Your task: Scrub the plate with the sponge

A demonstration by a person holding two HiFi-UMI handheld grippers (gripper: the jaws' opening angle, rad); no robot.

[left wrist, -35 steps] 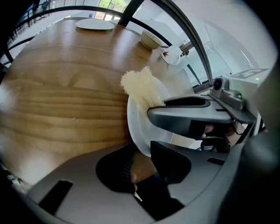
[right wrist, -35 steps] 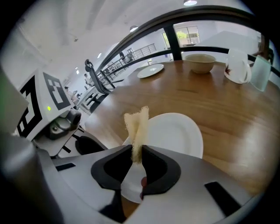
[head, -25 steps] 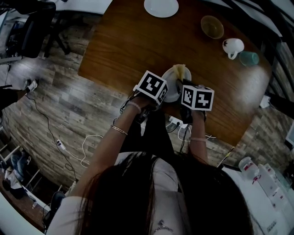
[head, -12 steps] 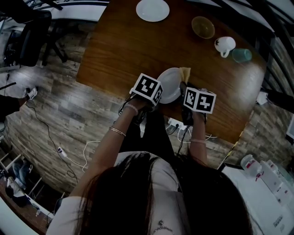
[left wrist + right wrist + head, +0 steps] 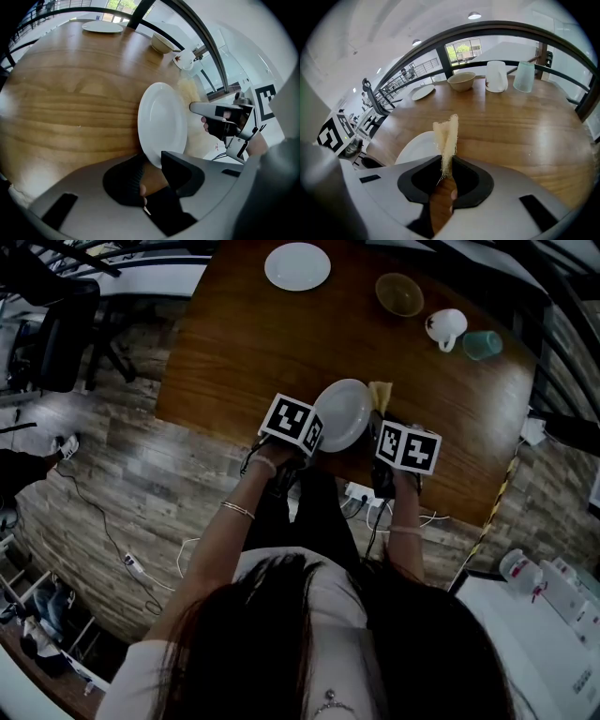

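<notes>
A white plate [image 5: 340, 414] is held up over the near edge of the wooden table [image 5: 244, 343], tilted on edge. My left gripper [image 5: 314, 439] is shut on its lower rim; in the left gripper view the plate [image 5: 161, 122] stands upright out of the left gripper [image 5: 153, 164]. My right gripper [image 5: 377, 420] is shut on a thin yellow sponge [image 5: 380, 392], which sits by the plate's right rim. In the right gripper view the sponge [image 5: 446, 133] sticks up from the right gripper [image 5: 446, 171], with the plate [image 5: 417, 149] just to its left.
Farther back on the table stand a second white plate [image 5: 297, 265], a tan bowl [image 5: 399, 293], a white mug [image 5: 446, 327] and a green cup [image 5: 482, 344]. Cables and a power strip [image 5: 361, 493] lie on the floor below the table edge.
The plate has turned so that more of its face shows. The sponge has gone from over the plate's top edge to beside its right rim. Both grips hold.
</notes>
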